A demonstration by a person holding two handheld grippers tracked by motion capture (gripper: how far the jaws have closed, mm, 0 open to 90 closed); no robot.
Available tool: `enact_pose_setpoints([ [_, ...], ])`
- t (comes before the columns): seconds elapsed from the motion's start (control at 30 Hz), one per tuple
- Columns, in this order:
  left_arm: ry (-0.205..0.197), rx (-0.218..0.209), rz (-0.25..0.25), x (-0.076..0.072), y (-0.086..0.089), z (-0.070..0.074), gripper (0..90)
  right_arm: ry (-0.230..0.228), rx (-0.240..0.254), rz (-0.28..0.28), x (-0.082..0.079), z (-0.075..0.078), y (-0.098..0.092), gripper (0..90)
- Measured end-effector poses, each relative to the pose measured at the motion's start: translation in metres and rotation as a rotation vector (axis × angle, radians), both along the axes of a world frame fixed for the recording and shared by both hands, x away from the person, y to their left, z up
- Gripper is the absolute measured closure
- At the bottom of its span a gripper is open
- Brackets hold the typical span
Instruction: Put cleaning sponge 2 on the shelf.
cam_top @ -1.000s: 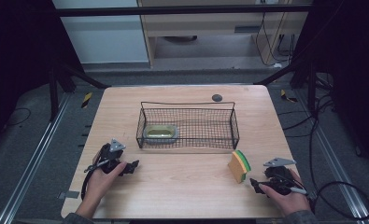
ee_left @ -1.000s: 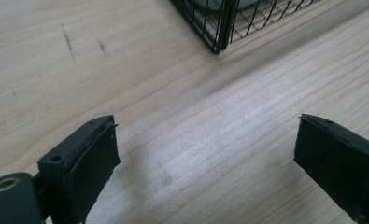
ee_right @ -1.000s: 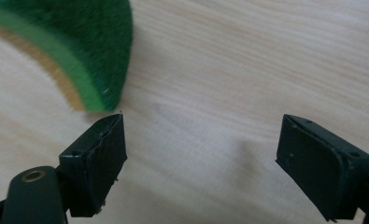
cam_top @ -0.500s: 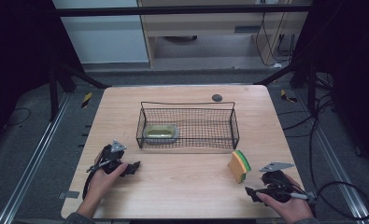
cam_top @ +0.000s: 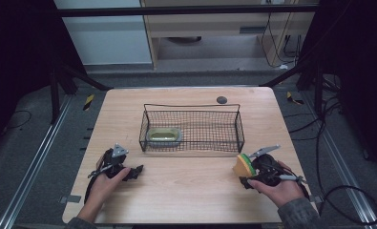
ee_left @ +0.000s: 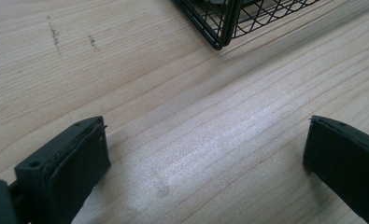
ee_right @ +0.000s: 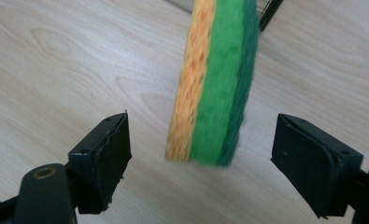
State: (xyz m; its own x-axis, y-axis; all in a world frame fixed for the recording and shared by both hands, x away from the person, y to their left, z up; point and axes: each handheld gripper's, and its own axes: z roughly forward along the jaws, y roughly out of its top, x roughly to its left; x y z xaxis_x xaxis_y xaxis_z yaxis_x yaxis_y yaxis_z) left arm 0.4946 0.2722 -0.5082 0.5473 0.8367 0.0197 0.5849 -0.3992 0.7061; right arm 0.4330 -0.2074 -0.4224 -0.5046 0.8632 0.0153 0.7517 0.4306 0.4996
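Since the earlier frame the right hand-held gripper [cam_top: 247,175] has slid in toward the sponge [cam_top: 244,164] and now sits right against it, at about 4 o'clock on the bench [cam_top: 186,191]; its jaws have just been closing, with the sponge between them. In the right gripper view the sponge [ee_right: 215,84] stands on edge, orange cellulose layer on one face and green scouring layer on the other, and a clear gap shows on each side between it and the 2 black pads [ee_right: 109,161]. So that gripper is released, not yet pressing. The left hand-held gripper [cam_top: 131,171] has hardly shifted; it lies at about 8 o'clock with its jaws spread wide over bare wood and nothing between them, the corner of the wire basket [ee_left: 219,28] just ahead of it.

The wire basket [cam_top: 191,107] stands mid-bench with a green soap dish [cam_top: 163,136] inside at its 9 o'clock end; the sponge stands just outside the basket's 5 o'clock corner.

To grasp well, I would centre the sponge between the pads, since it looks nearer one pad than the other, and push a little deeper so the pads meet its broad faces rather than its near edge. Close gently: foam squashes, and an off-centre squeeze would likely tip it over.
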Motion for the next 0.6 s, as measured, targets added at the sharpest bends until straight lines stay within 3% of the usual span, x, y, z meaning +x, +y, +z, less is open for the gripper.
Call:
enact_pose_setpoints([
  [0.17,-0.005,-0.001,-0.002,0.0,0.0,0.0,0.0,0.033,-0.025,0.002,0.024,0.01,0.008,27.0],
  [0.3,-0.006,-0.005,-0.001,0.0,0.0,-0.001,0.0,0.071,-0.044,0.012,0.037,0.007,0.014,29.8],
  [0.6,-0.005,-0.004,-0.002,0.0,0.0,-0.001,0.0,0.128,-0.076,0.018,0.043,-0.003,0.02,37.6],
])
